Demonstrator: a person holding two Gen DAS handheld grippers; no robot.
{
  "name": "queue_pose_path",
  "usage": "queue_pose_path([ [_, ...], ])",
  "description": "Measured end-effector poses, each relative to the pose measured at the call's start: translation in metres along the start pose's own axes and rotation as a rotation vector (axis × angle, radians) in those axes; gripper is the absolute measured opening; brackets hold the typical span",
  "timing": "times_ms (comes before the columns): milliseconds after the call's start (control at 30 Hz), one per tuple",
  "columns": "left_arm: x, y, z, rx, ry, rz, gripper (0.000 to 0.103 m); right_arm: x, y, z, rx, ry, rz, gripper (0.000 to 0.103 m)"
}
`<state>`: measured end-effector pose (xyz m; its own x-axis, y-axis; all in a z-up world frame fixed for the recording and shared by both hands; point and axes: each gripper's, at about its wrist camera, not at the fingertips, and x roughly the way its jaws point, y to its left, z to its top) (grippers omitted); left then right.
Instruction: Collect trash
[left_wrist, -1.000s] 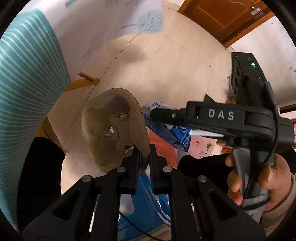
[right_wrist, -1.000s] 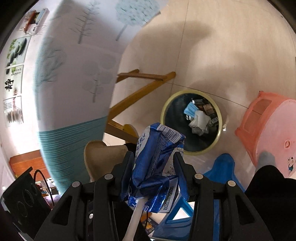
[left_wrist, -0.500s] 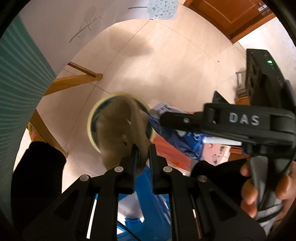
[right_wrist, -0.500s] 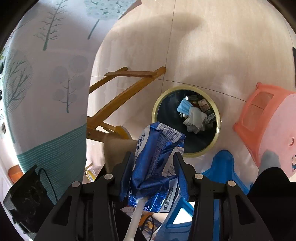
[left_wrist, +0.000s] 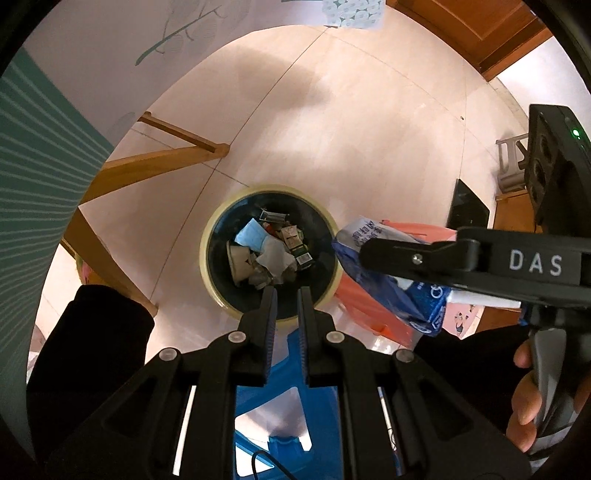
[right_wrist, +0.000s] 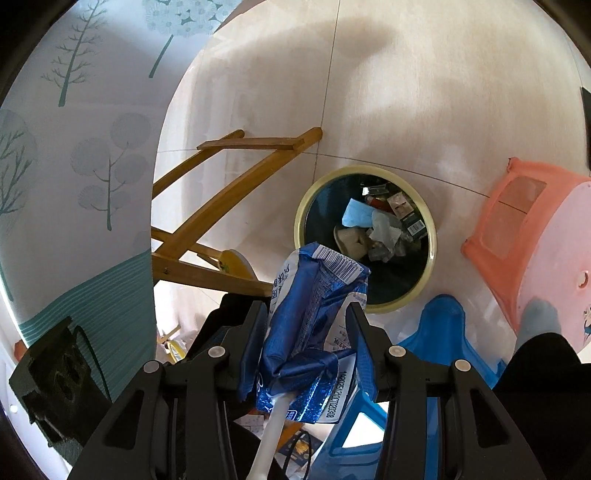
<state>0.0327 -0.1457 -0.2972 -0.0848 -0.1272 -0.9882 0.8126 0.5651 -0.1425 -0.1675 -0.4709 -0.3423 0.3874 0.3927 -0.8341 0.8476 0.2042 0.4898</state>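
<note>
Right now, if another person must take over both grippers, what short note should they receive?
Left gripper: nearly shut, empty, above the bin.
Right gripper: shut on the blue wrapper, which has a white stick, near the bin's rim.
Done: a tan bowl-shaped piece lies in the bin among other trash.
Left: bring the wrapper over the bin, open the jaws, then look for more trash.

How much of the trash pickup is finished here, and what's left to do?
Done: the bin already holds trash, including a beige bowl and crumpled paper; the left gripper hangs over it with nothing between its near-shut jaws. In hand: the right gripper clamps a blue wrapper beside the bin. Left: drop the wrapper in.
</note>
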Motion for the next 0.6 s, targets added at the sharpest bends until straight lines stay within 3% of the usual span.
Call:
queue_pose_path([
  [333, -0.02, -0.001, -0.011, -0.036, -0.024, 0.003, 0.008, 0.01, 0.014, -0.002, -0.033, 0.017, 0.006, 0.045],
  [433, -0.024, -0.001, -0.014, -0.037, -0.033, 0.005, 0.008, 0.011, 0.017, -0.002, -0.042, 0.009, 0.013, 0.057],
  [600, -0.03, 0.001, -0.017, -0.047, -0.037, 0.003, 0.009, 0.01, 0.024, -0.001, -0.069, 0.003, 0.007, 0.058],
])
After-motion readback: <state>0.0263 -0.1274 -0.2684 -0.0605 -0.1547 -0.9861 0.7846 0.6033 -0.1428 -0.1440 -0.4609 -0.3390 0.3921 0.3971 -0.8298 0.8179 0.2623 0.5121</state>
